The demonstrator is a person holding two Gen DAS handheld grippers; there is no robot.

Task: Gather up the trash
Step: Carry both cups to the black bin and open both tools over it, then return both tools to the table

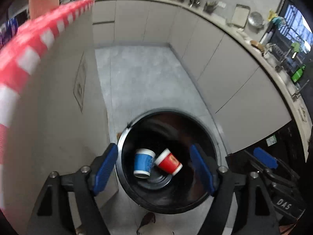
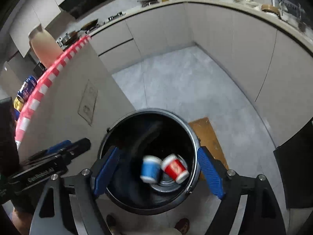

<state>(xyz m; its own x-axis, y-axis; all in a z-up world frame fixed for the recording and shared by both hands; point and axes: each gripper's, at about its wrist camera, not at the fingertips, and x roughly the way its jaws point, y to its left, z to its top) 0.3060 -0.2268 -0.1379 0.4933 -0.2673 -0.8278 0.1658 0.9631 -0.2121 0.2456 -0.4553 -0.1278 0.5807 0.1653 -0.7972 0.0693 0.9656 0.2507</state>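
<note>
Kitchen floor of pale grey mottled tile [image 1: 140,74], seen from above through both wrist cameras; both grippers point steeply down over a round black plastic trash bin [image 1: 213,137] that stands on the floor.

Left gripper [image 1: 154,168]: blue ribbed pads [image 1: 105,168] stand well apart, nothing between them or touching them; the bin mouth lies directly beyond the gap.
Right gripper [image 2: 158,172]: its blue ribbed pads [image 2: 210,174] likewise spread wide, nothing clamped; the bin fills the space between the fingers. In the left view, the right gripper shows at the lower right edge; in the right view, the left gripper shows at the lower left.

Inside the bin, at the bottom: a blue paper cup with white rims [image 1: 142,163] and a red paper cup with white rims [image 1: 169,164]; both lie on their sides, just beside each other, apparently touching at one rim; blue on the left, red on the right. Both are blurred in the right view; sharper in the left view.

Just beside the bin on its right in the right view, a brown flat mat or board [image 2: 207,137] lies on the floor; the bin rim hides part of it.

Left of the bin, a grey cabinet side panel [image 1: 64,117] rises; along its top edge runs a red-and-white checked cloth [image 1: 35,45]; blue cans [image 2: 27,88] sit beyond that edge.

Farther off, grey cabinet fronts [image 1: 225,68] curve round below a cluttered countertop [image 1: 242,33]; items there are too small to identify reliably.
</note>
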